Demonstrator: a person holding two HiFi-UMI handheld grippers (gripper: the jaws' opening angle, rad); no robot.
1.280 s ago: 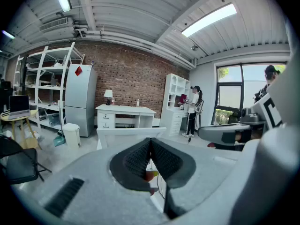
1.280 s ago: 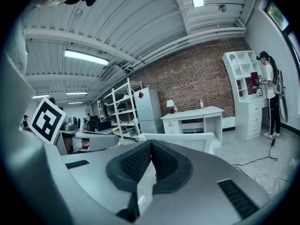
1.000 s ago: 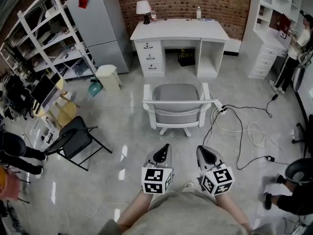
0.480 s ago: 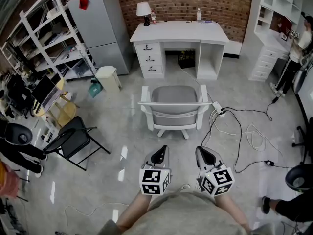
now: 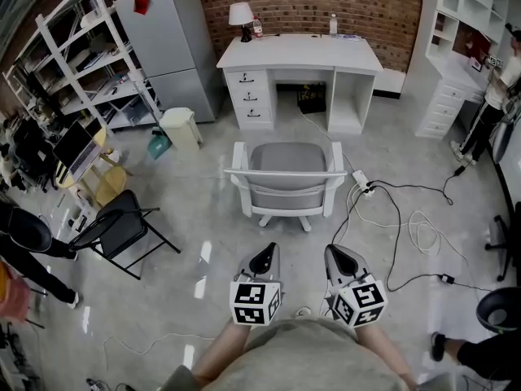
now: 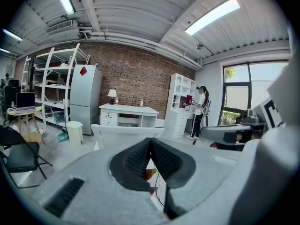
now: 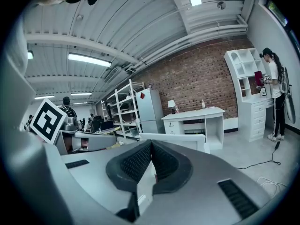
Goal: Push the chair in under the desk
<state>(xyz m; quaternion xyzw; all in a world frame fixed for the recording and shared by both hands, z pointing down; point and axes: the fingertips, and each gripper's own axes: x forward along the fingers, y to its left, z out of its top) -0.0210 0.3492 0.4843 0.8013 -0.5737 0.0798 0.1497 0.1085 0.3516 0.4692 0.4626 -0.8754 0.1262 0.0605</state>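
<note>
Bystanders at the floor's [image 5: 203,218] left and lower-right edges have walked on since a second ago; the chair [image 5: 286,177] has not been touched. It stands pulled out before the counter's [image 5: 299,51] kneehole, back toward us, well apart from our left gripper [image 5: 266,259] and right gripper [image 5: 344,259], both closed tight on nothing. We judge it light, stiff-framed and free-rolling on this glossy floor, so we would push on the backrest's top rail [image 5: 286,172], evenly, lest it swivel.

The chair [image 5: 286,160] is seen with a white frame and grey seat; the tabletop [image 5: 298,53] is white, the wall [image 5: 326,2] red brick, the floor [image 5: 195,195] pale grey, the folding chair [image 5: 122,233] black
</note>
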